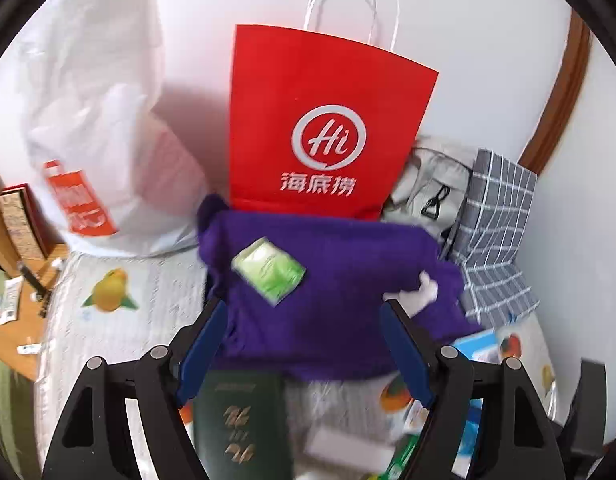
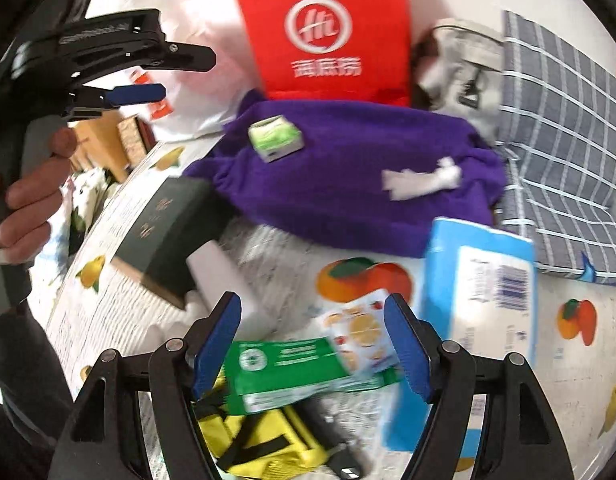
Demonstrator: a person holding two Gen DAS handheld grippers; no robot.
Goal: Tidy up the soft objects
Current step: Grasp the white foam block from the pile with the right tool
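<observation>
A purple knitted garment lies crumpled on the fruit-print bedcover, in front of a red paper bag. On the garment rest a small green tissue pack and a white crumpled piece. My left gripper hovers open above the garment's near edge, nothing between its fingers. In the right wrist view the garment, tissue pack and white piece lie further off. My right gripper stands open over a green carton. The left gripper shows at upper left.
A white plastic bag stands left of the red bag, with a grey bag and grey checked cloth to its right. A dark green box, blue wipes pack, yellow pouch and sticker sheet litter the cover. A hand is at left.
</observation>
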